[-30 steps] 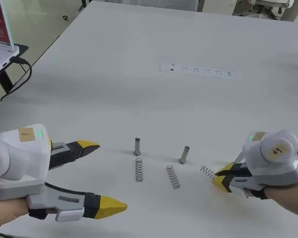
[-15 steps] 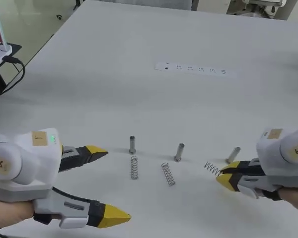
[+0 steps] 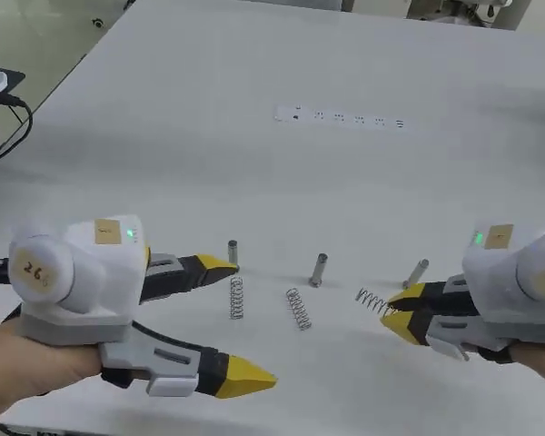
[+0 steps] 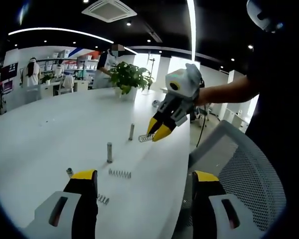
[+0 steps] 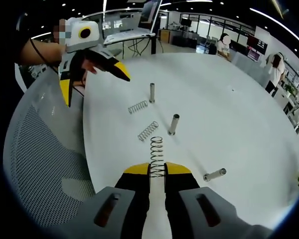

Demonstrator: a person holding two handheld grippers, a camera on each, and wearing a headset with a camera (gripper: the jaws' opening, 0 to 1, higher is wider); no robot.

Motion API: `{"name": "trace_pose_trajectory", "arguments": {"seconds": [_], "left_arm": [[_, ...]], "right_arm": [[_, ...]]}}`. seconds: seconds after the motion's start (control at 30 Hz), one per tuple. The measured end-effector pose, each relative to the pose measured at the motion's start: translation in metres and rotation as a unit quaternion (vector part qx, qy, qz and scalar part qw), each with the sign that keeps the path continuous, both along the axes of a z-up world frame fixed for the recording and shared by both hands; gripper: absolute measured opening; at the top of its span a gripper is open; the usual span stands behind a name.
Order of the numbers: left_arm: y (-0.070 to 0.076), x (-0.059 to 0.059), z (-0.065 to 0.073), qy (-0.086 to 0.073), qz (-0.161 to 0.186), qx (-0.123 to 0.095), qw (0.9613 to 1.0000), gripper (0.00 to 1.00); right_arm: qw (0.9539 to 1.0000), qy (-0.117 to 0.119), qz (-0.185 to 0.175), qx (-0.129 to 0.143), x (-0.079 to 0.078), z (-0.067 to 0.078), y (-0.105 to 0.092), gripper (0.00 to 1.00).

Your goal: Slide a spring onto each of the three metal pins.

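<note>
Pinching spring, right hand-held gripper hides its near end; left hand-held gripper gapes wide.

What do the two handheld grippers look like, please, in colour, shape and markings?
Both the left gripper and the right gripper have rounded white housings on grey bases, and black jaws with pointed yellow tips. Each has a tan sticker and a green light on top. The left one's round cap bears handwritten digits; a black cable runs beneath it.

Open table stretches between the power strip and the pins, springs lying just before them.
</note>
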State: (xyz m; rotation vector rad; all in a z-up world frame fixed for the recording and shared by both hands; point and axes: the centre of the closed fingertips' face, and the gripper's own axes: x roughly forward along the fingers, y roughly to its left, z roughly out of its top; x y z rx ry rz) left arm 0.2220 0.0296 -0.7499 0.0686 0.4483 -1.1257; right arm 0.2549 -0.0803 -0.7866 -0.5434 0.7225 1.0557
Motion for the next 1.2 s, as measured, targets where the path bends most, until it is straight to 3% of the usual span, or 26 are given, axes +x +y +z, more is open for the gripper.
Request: {"name": "trace_pose_trajectory", "arguments": {"seconds": [0.17,0.3,0.63,0.8,0.97,1.2], "left_arm": [[-0.014,0.003,-0.011,0.007,-0.021,0.001,0.9998,0.70],[-0.025,0.007,-0.016,0.001,-0.037,0.003,0.9993,0.67],[-0.051,0.012,-0.009,-0.016,-0.064,-0.016,0.9977,0.50],[-0.056,0.016,-0.002,-0.023,-0.066,-0.028,0.9971,0.39],[-0.060,0.020,0.001,-0.020,-0.066,-0.040,0.9968,0.32],[-0.063,0.016,0.000,-0.014,-0.077,-0.052,0.9956,0.24]], "right_arm": [[0.9995,-0.005,0.025,-0.017,-0.006,-0.004,0.003,0.08],[0.9987,-0.009,0.046,-0.019,-0.011,-0.001,0.007,0.08],[0.9954,-0.024,0.092,-0.009,-0.018,0.006,0.021,0.07],[0.9904,-0.050,0.129,0.002,-0.025,0.015,0.029,0.07],[0.9894,-0.060,0.132,0.002,-0.023,0.023,0.032,0.07],[0.9869,-0.063,0.149,0.004,-0.024,0.025,0.034,0.07]]}}
